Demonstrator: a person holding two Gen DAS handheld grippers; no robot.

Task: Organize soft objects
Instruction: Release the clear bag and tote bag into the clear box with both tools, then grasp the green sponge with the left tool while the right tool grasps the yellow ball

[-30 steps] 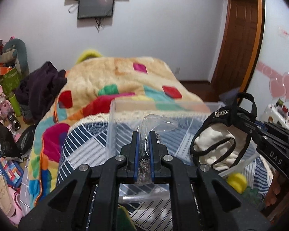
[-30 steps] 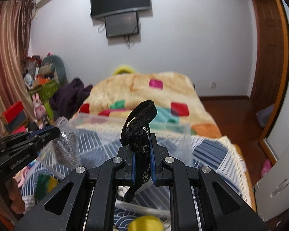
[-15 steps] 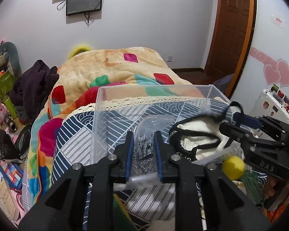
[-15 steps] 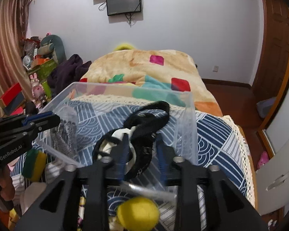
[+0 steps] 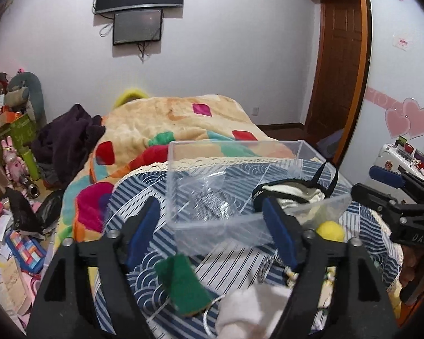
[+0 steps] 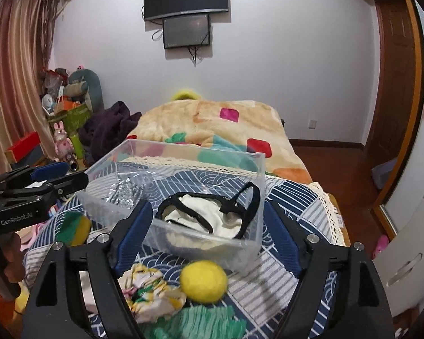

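Right now both grippers are empty w/ jaws spread wide. Left gripper (image 5: 212, 231) hovers just in front of the clear bin (image 5: 183, 197); right gripper (image 6: 209, 234) sits at the bin's near wall on the other side.

Inside the bin: a clear plastic bag (image 6: 130, 189) w/ something silvery in it, plus a cream cloth pouch w/ black straps (image 6: 212, 214). Outside the bin, on the blue patterned bedspread (image 6: 291, 197): yellow ball (image 6: 203, 281), green sponge (image 5: 181, 285), crumpled floral cloth (image 6: 149, 291), green knit piece (image 6: 200, 325), white fluffy item (image 5: 246, 310).

Handling guess: all look light and squashy. Ball prob needs a grip across the middle or it rolls away; cloth should bunch, so pinch a raised fold; sponge by its flat faces. Bin wall is thin and may slide if bumped.

Readable text: "GenRobot.AI" on left gripper body in right wrist view, "DAS" on right gripper in left wrist view.
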